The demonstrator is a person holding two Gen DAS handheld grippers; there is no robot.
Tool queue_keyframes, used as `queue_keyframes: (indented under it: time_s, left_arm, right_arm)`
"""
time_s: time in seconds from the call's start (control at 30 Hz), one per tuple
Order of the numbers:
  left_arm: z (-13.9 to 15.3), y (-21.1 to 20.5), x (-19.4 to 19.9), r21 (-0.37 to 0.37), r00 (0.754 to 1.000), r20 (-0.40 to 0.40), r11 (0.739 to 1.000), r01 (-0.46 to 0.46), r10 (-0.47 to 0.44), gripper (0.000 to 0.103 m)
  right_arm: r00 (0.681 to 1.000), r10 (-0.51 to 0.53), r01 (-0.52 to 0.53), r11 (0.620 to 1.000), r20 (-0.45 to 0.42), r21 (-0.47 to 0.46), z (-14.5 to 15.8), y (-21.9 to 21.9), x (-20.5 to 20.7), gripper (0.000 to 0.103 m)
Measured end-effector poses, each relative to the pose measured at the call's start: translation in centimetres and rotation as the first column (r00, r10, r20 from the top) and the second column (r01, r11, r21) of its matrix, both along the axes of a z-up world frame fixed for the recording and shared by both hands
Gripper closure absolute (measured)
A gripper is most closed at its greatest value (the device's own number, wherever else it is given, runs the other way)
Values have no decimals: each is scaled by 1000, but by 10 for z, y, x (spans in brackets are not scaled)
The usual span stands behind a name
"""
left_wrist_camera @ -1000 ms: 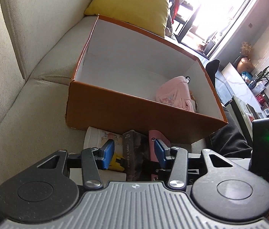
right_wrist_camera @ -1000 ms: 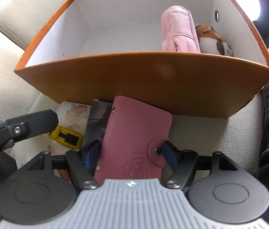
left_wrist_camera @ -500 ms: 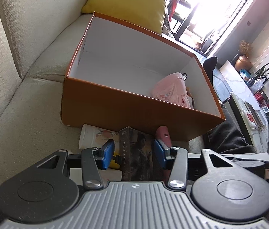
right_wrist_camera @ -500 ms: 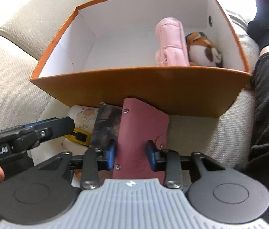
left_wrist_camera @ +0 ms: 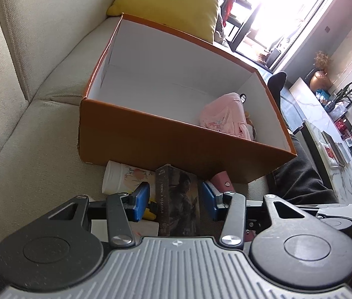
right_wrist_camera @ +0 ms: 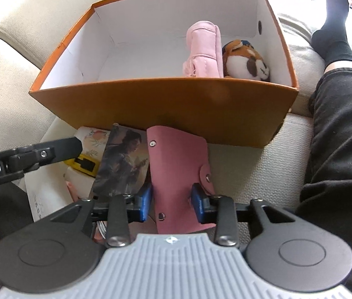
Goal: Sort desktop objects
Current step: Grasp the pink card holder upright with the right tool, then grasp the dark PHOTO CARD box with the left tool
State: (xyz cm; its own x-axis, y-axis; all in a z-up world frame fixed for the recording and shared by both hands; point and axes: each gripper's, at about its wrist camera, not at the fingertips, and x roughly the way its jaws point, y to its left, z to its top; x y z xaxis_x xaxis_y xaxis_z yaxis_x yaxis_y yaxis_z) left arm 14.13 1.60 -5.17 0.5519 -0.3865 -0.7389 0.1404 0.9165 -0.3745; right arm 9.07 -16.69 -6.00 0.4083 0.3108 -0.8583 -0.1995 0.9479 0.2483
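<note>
An orange box (right_wrist_camera: pixel 166 104) with a white inside stands on the sofa; it also shows in the left wrist view (left_wrist_camera: pixel 151 144). In it lie a pink pouch (right_wrist_camera: pixel 204 49) and a plush tiger (right_wrist_camera: pixel 247 61). My right gripper (right_wrist_camera: pixel 172 201) is shut on a pink card wallet (right_wrist_camera: pixel 178 172) in front of the box. My left gripper (left_wrist_camera: pixel 174 203) is open around a dark photo-card box (left_wrist_camera: pixel 178 199), pads apart from its sides. The photo-card box (right_wrist_camera: pixel 123 164) lies left of the wallet.
A floral paper cup (left_wrist_camera: pixel 123 177) and a yellow item (right_wrist_camera: pixel 85 165) lie left of the photo-card box, on white paper (right_wrist_camera: pixel 46 189). A yellow cushion (left_wrist_camera: pixel 168 2) sits behind the box. A person's dark-clothed leg (right_wrist_camera: pixel 338 137) lies to the right.
My right gripper has closed on the pink wallet and lifted back from the box. My left gripper has pulled back a little and stays open around the photo-card box.
</note>
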Motion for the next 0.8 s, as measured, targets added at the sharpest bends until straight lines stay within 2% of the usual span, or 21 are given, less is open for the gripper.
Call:
queue_keyframes:
  time_s: [0.17,0.4,0.5,0.57,0.8]
  left_arm:
    - [-2,-4,1,11,1000,-8,1000,11,-11,49]
    - [-4,-6,5,37,1000,-12,999,28,-28,49]
    - [-3,-9,7,44,999,-5,998,54,-54,47]
    - [-3,-11,9,50,997,-4,996,74,-74,44]
    - [-11,-20,18,89,992,-38,989,121,-118,43]
  right_arm:
    - [1000,10,-9,1000,-11,9,-7,8,7,62]
    - [997,43,-41,999,70,-26,16,-8,-4,82]
    - [997,21,-19,1000,79,-24,20,-22,-6,85]
    - [997,8,-6,1000,83,-25,18,-28,-4,86]
    - [997,10,-11,1000,73,19,11,-36,-3,84]
